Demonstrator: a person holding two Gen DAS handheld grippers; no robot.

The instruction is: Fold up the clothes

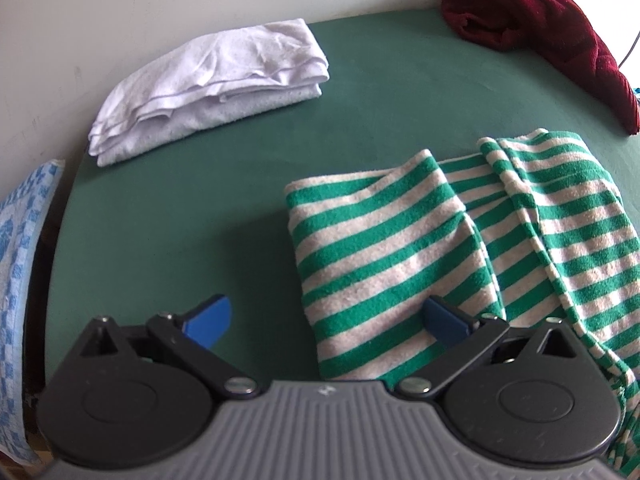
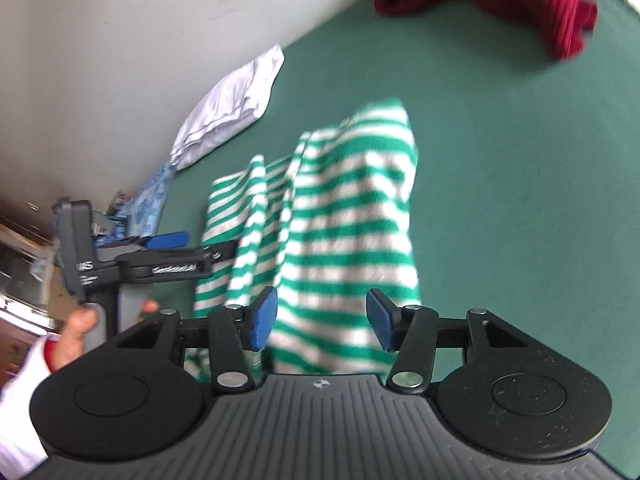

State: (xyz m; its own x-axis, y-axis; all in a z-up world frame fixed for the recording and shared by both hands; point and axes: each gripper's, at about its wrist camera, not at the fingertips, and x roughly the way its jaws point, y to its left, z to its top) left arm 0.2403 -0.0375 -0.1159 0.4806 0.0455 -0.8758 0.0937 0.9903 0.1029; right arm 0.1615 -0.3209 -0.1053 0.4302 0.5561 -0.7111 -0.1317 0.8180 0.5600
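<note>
A green-and-white striped garment point(image 1: 400, 248) lies partly folded and bunched on the green table point(image 1: 240, 200). My left gripper point(image 1: 328, 322) is open at the garment's near left edge, one blue pad over the stripes and the other over bare table. My right gripper point(image 2: 322, 320) is open too, with the striped garment point(image 2: 340, 220) lying between and below its blue pads, none of it pinched. In the right wrist view the left gripper point(image 2: 200, 246) shows at the garment's left side, held by a hand point(image 2: 76, 328).
A folded white cloth point(image 1: 208, 84) sits at the table's far left by the wall. A crumpled dark red garment point(image 1: 540, 28) lies at the far right. A blue checked cloth point(image 1: 20, 260) hangs off the left edge. Bare green surface spans the middle.
</note>
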